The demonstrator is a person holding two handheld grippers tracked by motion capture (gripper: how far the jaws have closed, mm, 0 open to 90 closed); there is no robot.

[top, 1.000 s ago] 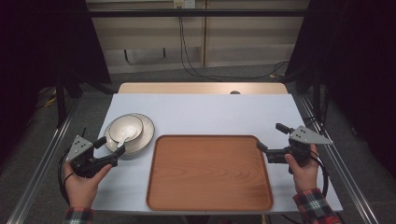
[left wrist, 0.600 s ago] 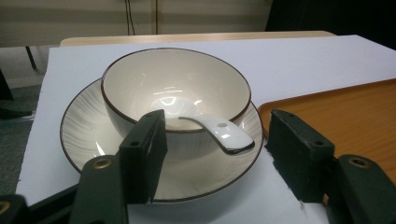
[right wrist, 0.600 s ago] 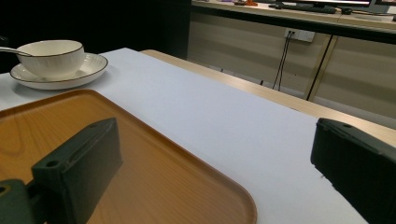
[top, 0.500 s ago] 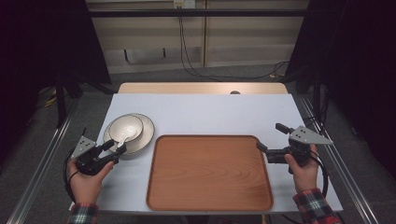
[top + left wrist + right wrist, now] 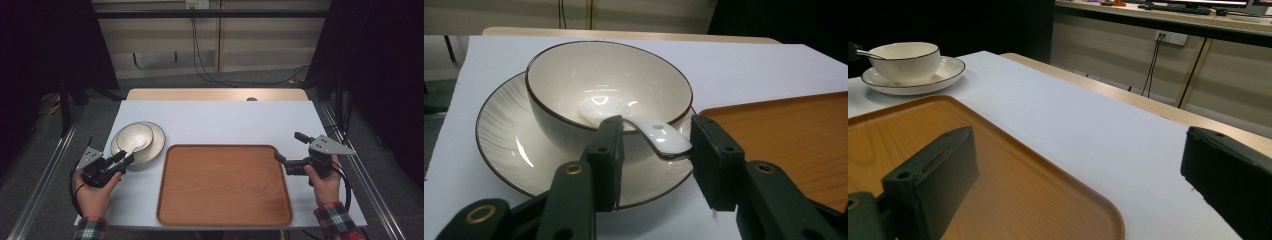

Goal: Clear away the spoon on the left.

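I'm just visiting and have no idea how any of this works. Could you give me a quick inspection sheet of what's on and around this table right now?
Surface: white-topped table, light wood strip along its far edge.
Job's things: cream ceramic bowl with dark rim standing on a matching cream plate; white ceramic spoon lying in the bowl, handle over the rim; empty rectangular wooden tray beside the plate.
Clutter: nothing seen.
Grippers: left gripper open, jaws either side of the spoon handle, not closed on it; right gripper open, at the tray's right edge, holding nothing.
Cables: black cable from each gripper; more on the floor beyond the table.
Surroundings: dark curtains at both sides, beige wall panels behind, metal rails along the table.
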